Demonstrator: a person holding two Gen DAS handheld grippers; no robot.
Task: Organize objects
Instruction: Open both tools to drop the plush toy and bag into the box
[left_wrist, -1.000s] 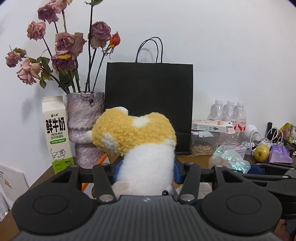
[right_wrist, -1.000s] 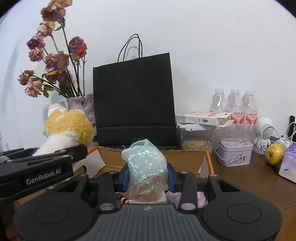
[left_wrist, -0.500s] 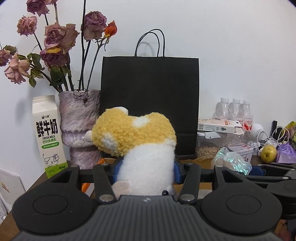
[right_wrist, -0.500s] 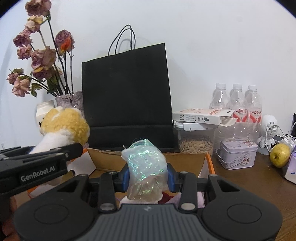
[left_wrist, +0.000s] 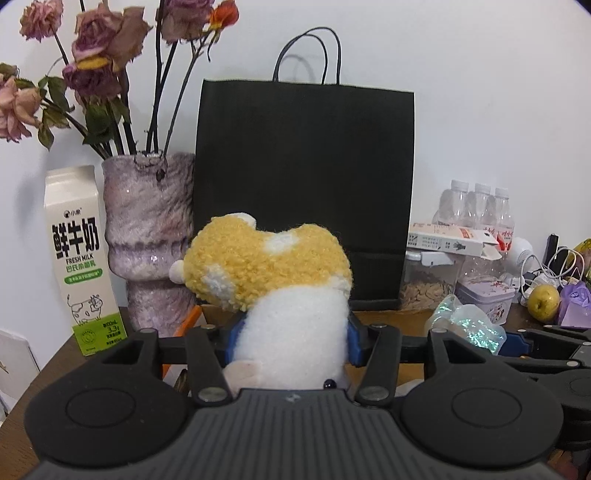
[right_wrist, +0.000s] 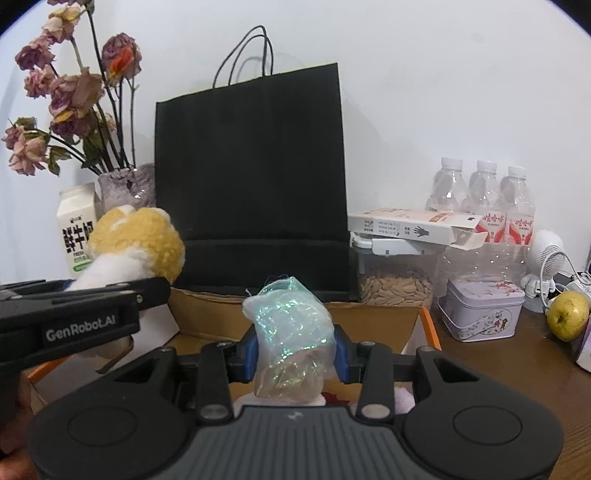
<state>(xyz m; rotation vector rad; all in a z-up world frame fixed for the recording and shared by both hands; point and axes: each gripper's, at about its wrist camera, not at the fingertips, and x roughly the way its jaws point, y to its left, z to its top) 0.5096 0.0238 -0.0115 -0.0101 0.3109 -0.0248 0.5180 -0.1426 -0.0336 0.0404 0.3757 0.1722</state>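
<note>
Plush toy (left_wrist: 280, 280), yellow curly top and white body, sits clamped between the blue pads of the left gripper (left_wrist: 291, 341); fingers about half closed, pressing its white sides, toy held up above the open cardboard box (right_wrist: 369, 317). In the right wrist view the same toy shows at left above the left gripper's black arm. Iridescent wrapped bundle (right_wrist: 291, 332), clear shimmering film with a greenish glint, is gripped between the pads of the right gripper (right_wrist: 293, 354); fingers fairly narrow, closed on both sides of the bundle, which stands upright above the box interior. Box: brown inside, orange edge, near the front of the wooden tabletop (right_wrist: 517, 369); pink and white soft items partly visible low inside it, too hidden to identify. Directly behind the box, a black paper bag (left_wrist: 306, 192) with cord handles stands against the white wall. Left of the bag: a mottled purple vase (left_wrist: 147, 236) with dried roses (left_wrist: 99, 48), then a milk carton (left_wrist: 79, 258) beside the vase. Right of the bag: a clear container of seeds (right_wrist: 395, 284) with a flat white carton (right_wrist: 413, 227) lying on its lid, three water bottles (right_wrist: 484, 195) behind, a lilac tin (right_wrist: 484, 310) in front, a small white fan (right_wrist: 546, 266) with cables, and a yellow-green pear (right_wrist: 567, 314) near the right edge.
</note>
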